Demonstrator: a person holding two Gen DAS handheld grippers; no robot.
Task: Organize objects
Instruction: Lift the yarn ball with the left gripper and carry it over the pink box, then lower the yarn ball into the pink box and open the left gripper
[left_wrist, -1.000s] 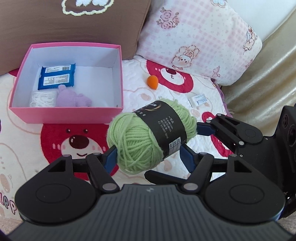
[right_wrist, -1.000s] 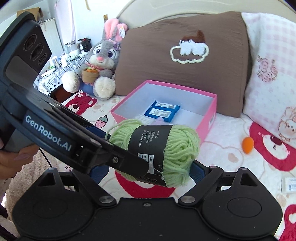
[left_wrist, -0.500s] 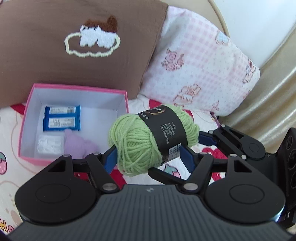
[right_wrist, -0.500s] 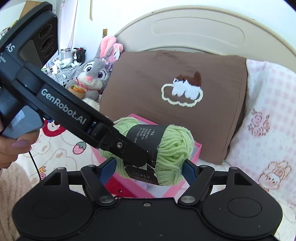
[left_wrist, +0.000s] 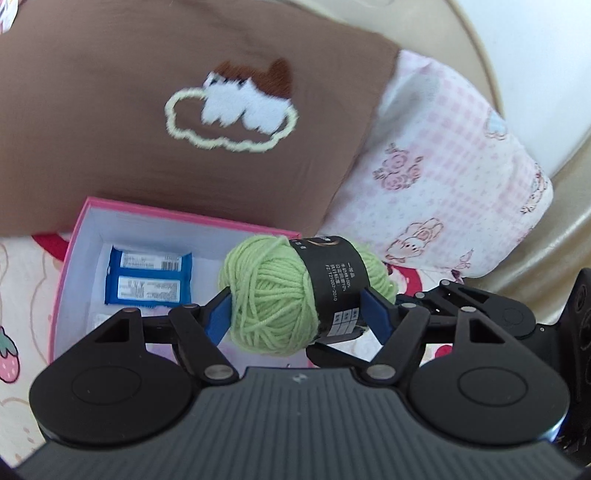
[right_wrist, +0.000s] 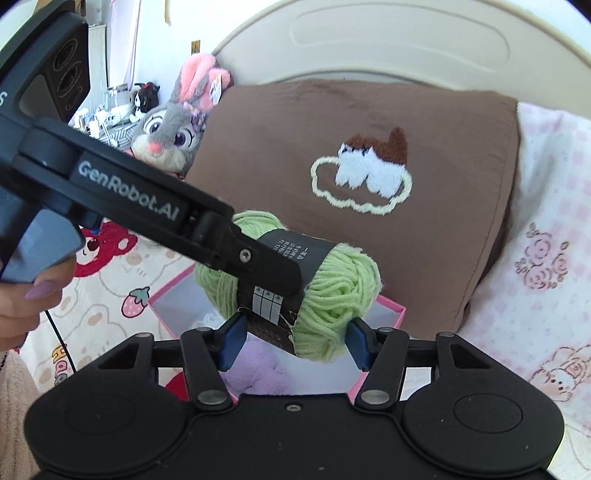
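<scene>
A green yarn ball with a black label hangs over the open pink box. My left gripper is shut on it, blue pads pressing on its two ends. In the right wrist view the yarn ball sits between the pads of my right gripper, whose jaws are closing and touch it on both sides. One black finger of the left gripper crosses the ball's front. Blue packets lie in the box, along with a purple plush.
A brown pillow and a pink checked pillow lean against the headboard behind the box. A grey bunny plush sits at the back left. A person's hand holds the left gripper's handle. Bear-print bedding lies around the box.
Both grippers carried the yarn ball from over the bedding to above the box. The right gripper's jaws narrowed from wide apart to touching the ball.
</scene>
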